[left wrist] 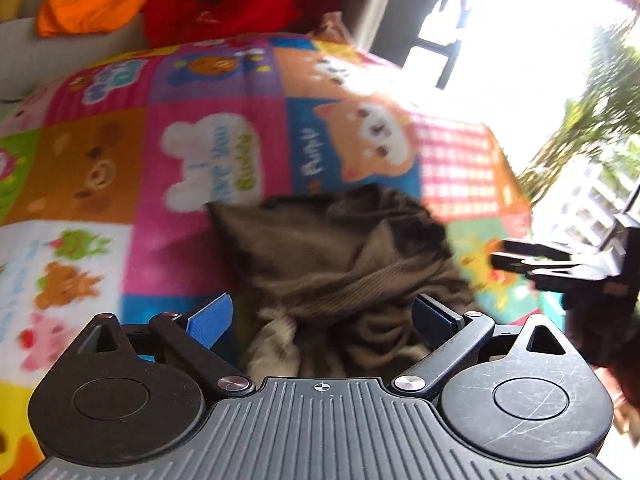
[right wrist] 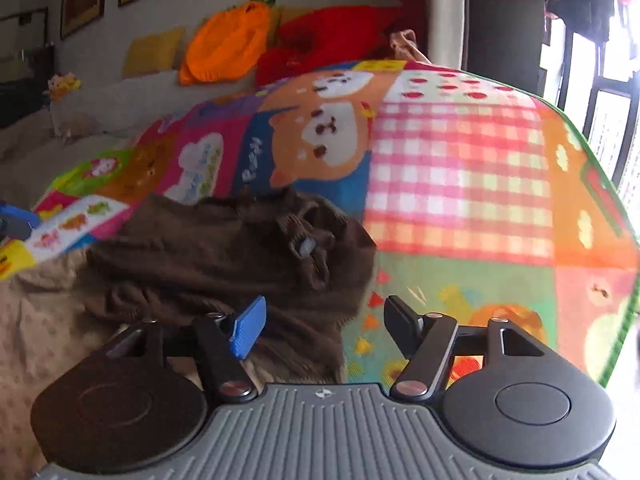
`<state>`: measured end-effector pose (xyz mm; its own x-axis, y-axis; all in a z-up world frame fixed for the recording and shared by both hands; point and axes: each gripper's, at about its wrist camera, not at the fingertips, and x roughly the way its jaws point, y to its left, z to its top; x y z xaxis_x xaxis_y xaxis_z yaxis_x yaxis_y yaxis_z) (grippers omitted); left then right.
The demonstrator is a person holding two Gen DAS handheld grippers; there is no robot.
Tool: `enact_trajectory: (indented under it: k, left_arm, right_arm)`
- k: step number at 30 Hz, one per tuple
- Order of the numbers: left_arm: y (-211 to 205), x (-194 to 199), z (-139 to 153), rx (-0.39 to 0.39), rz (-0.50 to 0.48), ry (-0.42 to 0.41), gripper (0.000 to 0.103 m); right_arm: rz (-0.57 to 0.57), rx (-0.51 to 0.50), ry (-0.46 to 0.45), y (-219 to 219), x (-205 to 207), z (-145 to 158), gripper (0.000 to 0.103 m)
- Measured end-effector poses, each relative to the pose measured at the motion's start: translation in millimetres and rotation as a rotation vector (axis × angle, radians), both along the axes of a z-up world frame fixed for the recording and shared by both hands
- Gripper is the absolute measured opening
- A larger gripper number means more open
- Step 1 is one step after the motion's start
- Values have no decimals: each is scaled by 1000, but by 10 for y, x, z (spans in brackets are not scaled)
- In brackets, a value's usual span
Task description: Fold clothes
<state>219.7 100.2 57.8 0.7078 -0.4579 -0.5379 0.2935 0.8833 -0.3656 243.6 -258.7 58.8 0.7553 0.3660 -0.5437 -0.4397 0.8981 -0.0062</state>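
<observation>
On the patchwork blanket, both claws, left and right, gape wide over a seemingly crumpled brown sweater.

Ahead of the left hand-held gripper we see the brown garment smeared by motion blur, its near part hidden behind the gripper body, so we cannot tell its shape. Beyond it, the window is blown out. Left of the right hand-held gripper, the picture's edge cuts off a blue pad.
</observation>
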Motion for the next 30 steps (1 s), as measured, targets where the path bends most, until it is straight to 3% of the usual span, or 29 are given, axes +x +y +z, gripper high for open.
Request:
enact_trajectory:
  k: [3,4,6,9,11,14,17,20,23,28,29,30]
  left_arm:
    - [-291,361,-37,-121,-88,-37,101]
    - [-359,483,-100,-125,-93,-26,101]
    - [-443,725,-312,-82,-65,52,101]
    - [-378,954,-583,-14,-2,176,101]
    - [-230,956,-533,-44,20,157,101]
    - [53,983,-343,-117,83,109,101]
    - [291,1202,-395,-178,157,180,101]
    - [415,1466,-611,-202,198,279,101]
    - [370,1585,-744,-203,194,290,99]
    - [250,1648,-817,-189,175,236,88]
    - [229,1657,-815,-184,166,230,82]
    - [209,1665,-813,-177,155,228,64]
  right_arm:
    - [43,125,23,323,399,38,49]
    - [55,155,47,415,513,8,49]
    - [59,141,86,597,713,-138,49]
    - [24,18,126,699,883,-422,43]
    - [24,16,127,649,877,-441,40]
    - [19,85,74,499,832,-223,44]
    - [-17,102,24,362,936,-51,49]
    - [-50,103,51,306,1192,-68,49]
    - [-50,92,70,356,1363,-135,49]
    - [-19,35,102,541,1511,-329,49]
    - [-17,19,103,569,1515,-371,46]
    - [-16,3,104,597,1518,-412,37]
